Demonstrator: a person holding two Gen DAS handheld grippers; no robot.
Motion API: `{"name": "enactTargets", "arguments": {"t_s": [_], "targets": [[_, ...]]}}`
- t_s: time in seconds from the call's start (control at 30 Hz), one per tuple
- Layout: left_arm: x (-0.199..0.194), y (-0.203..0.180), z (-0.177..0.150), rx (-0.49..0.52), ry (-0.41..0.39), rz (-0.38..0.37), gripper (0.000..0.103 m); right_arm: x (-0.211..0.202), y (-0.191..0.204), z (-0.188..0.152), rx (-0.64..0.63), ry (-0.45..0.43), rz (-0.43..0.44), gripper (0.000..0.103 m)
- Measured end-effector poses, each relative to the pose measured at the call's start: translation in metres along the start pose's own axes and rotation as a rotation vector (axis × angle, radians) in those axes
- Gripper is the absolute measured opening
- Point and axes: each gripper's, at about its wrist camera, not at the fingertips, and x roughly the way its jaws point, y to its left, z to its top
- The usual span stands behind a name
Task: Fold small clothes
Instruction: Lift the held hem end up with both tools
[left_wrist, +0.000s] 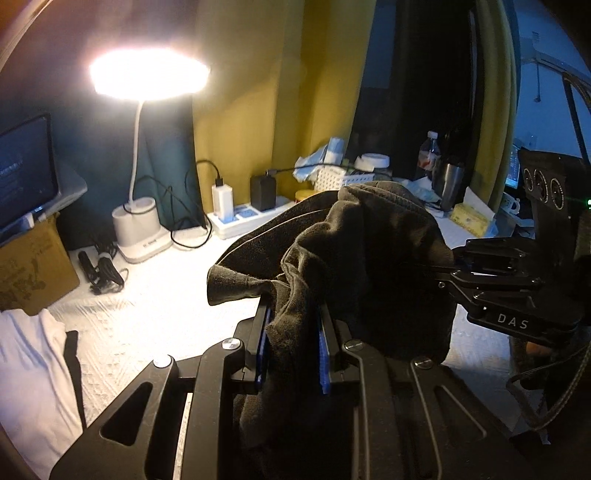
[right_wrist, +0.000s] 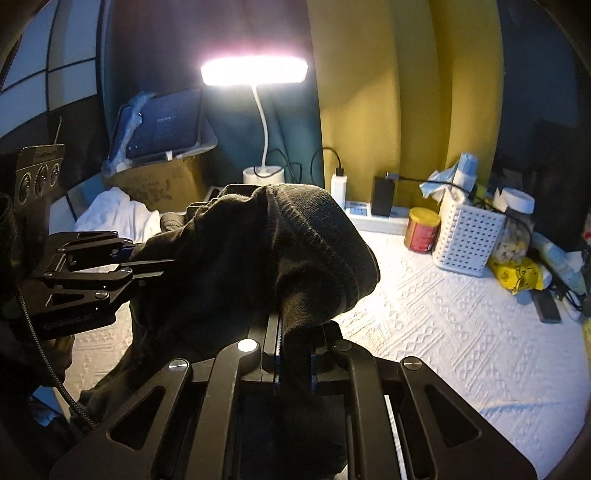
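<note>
In the left wrist view, a white cloth (left_wrist: 33, 373) lies at the lower left, cut off by the edge of the frame. Above it sits a brown box (left_wrist: 31, 269) with a dark screen (left_wrist: 24, 173) on top; the words on the screen are too blurry to read. The lamp (left_wrist: 147, 75) in the upper left glows so bright that its head is just a white blob. A power strip (left_wrist: 251, 218) with chargers sits in the middle, at the back of the worktop (left_wrist: 155, 306).

The left claw (left_wrist: 293, 350) at the bottom middle is closed on the dark garment (left_wrist: 354, 266). The garment is bunched up and held in the air above the worktop. It hides most of the fingers, so only blue pads (left_wrist: 323, 365) peek out. At the middle right, the right claw (left_wrist: 448, 267) reaches in and its tips vanish into the cloth. Things at the back right are dim and hard to tell.

In the right wrist view, the left claw (right_wrist: 162, 264) comes in from the middle left, and its tips go into the garment (right_wrist: 258, 258). The white cloth (right_wrist: 118, 216) shows behind it, partly hidden. The lamp (right_wrist: 255, 72) shines at the top middle. The right claw (right_wrist: 295, 354) at the bottom middle is pinched shut on a fold of the garment, which fills the gap between its fingers. To the right stand a red can (right_wrist: 423, 229), a white basket (right_wrist: 467, 240) and a yellow packet (right_wrist: 517, 275). The far right is dark and cut off.
</note>
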Motion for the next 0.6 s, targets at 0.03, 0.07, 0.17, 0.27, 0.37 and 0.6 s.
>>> {"name": "enactTargets", "arguments": {"t_s": [0.03, 0.07, 0.17, 0.27, 0.37, 0.6], "targets": [[-0.003, -0.001, 0.000, 0.001, -0.006, 0.000, 0.019, -0.004, 0.002, 0.001, -0.001, -0.008, -0.003, 0.012], [-0.007, -0.002, 0.000, 0.003, -0.014, 0.000, 0.019, -0.008, 0.004, 0.001, -0.003, -0.016, -0.006, 0.012], [-0.019, -0.004, 0.002, 0.005, -0.037, -0.001, 0.019, -0.023, 0.010, 0.004, -0.013, -0.041, -0.014, 0.012], [-0.030, -0.007, 0.003, 0.010, -0.061, -0.003, 0.019, -0.037, 0.017, 0.006, -0.021, -0.062, -0.023, 0.012], [-0.039, -0.011, 0.004, 0.017, -0.084, -0.002, 0.019, -0.050, 0.022, 0.007, -0.028, -0.084, -0.032, 0.012], [-0.066, -0.020, 0.006, 0.039, -0.140, 0.001, 0.019, -0.079, 0.034, 0.008, -0.044, -0.133, -0.047, 0.012]]}}
